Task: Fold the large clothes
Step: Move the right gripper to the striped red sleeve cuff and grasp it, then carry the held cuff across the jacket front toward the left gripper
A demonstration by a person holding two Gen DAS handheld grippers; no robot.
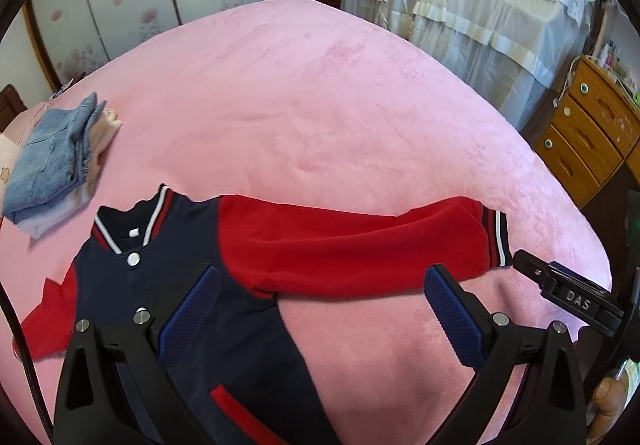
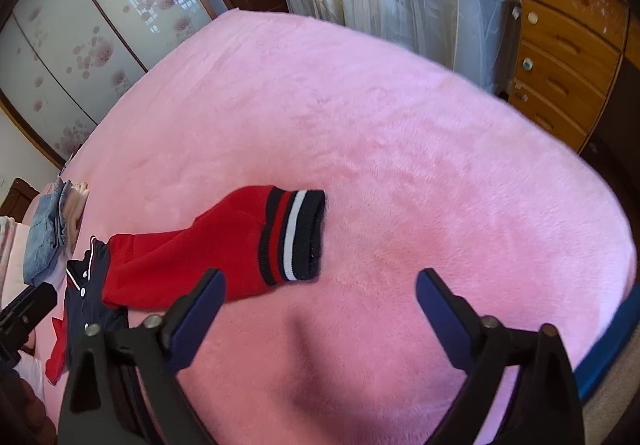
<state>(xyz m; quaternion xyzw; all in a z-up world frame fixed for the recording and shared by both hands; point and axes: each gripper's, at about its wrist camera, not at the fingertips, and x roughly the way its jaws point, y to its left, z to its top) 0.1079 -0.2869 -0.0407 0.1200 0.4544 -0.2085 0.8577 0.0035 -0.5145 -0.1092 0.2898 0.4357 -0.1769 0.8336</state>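
Here both tongs stand spread wide with nothing pinched between them. In the left wrist view the left gripper (image 1: 320, 309) fills the lower frame, its 2 blue pads apart; the left pad (image 1: 192, 313) lies over the navy body of the jacket (image 1: 224, 265), the right pad over bare pink blanket (image 1: 320, 93), though whether either pad touches the fabric cannot be told. The jacket lies flat in the lower left, collar toward the upper left, its red sleeve (image 1: 360, 245) stretched rightward to a striped cuff (image 1: 498, 239).

In the right wrist view the right gripper (image 2: 320, 317) is likewise wide open over the blanket, its left finger just beside the sleeve, below the cuff. A folded denim pile (image 1: 48, 161) sits at the left edge.
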